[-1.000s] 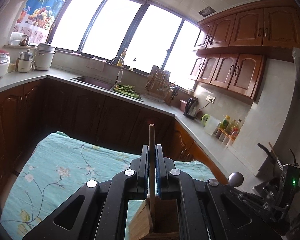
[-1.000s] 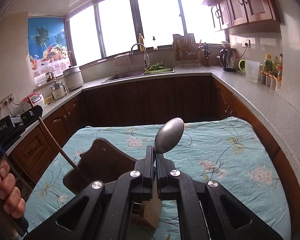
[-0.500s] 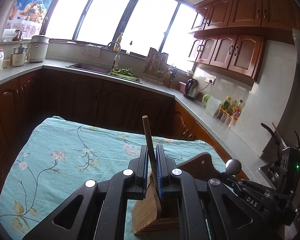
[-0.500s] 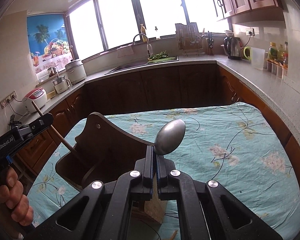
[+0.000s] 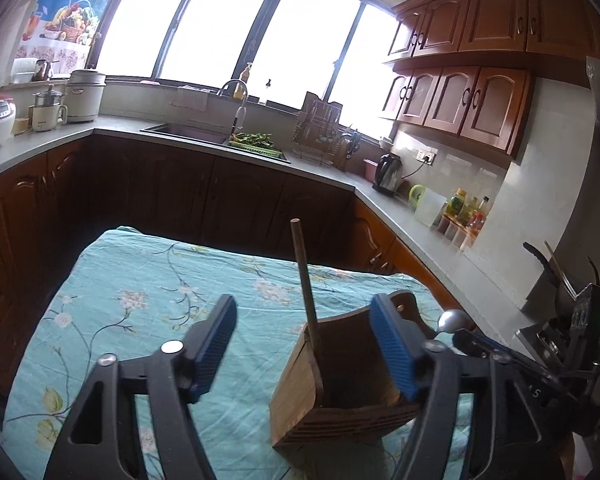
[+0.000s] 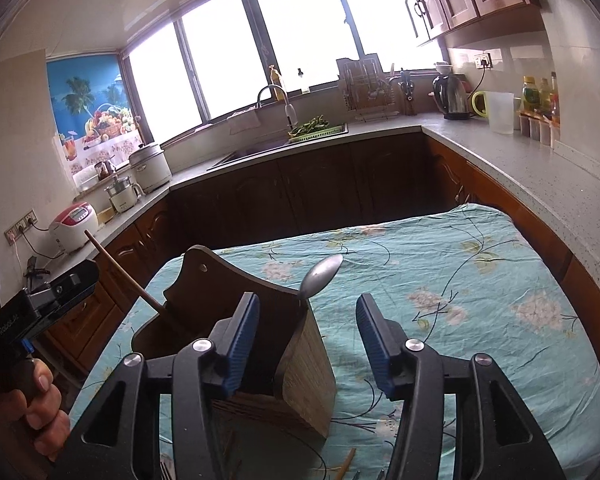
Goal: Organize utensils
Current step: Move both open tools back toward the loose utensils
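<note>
A wooden utensil holder [image 5: 340,384] [image 6: 296,356] stands on the teal floral tablecloth. A thin wooden stick [image 5: 305,280] [image 6: 128,276] leans in its left part. A metal spoon [image 6: 320,274] [image 5: 452,319] stands bowl-up at its right corner. My left gripper [image 5: 306,350] is open and empty, with the stick and holder between its blue pads. My right gripper [image 6: 306,340] is open and empty, its left pad over the holder and the spoon just beyond. The other gripper's body shows at each view's edge.
The tablecloth [image 5: 148,304] [image 6: 480,300] covers a table in a kitchen, with dark cabinets and grey counters around it. Loose utensils lie near the front edge [image 6: 346,466]. A kettle [image 6: 450,96], jug and bottles stand on the right counter.
Both grippers have opened. The left let go of the wooden stick and the right let go of the spoon; both utensils now stand in the holder.
</note>
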